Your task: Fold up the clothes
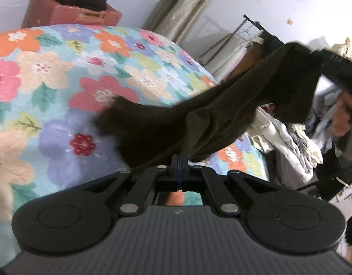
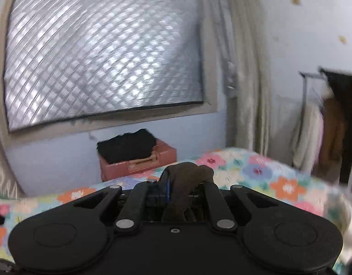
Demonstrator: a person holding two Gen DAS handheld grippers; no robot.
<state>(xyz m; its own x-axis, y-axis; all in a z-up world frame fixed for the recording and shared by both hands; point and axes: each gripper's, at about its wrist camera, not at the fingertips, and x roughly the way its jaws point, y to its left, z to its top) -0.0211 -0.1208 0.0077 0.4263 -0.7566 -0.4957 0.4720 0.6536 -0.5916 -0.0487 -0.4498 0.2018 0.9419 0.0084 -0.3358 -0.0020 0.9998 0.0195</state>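
Note:
A dark brown garment [image 1: 221,114] hangs stretched in the air above the floral bedspread [image 1: 61,80]. My left gripper [image 1: 180,160] is shut on its lower edge. The cloth runs up and to the right to my right gripper [image 1: 336,68], which holds the other end. In the right wrist view my right gripper [image 2: 185,178] is shut on a bunched fold of the same brown garment [image 2: 189,171], above the bedspread [image 2: 267,174]. Both views are blurred by motion.
A red suitcase [image 2: 139,162] with folded black clothes [image 2: 128,146] on it stands by the wall beyond the bed. A heap of light laundry [image 1: 288,137] lies right of the bed. A clothes rack [image 2: 324,119] with hanging garments stands at the right, near curtains [image 2: 244,68].

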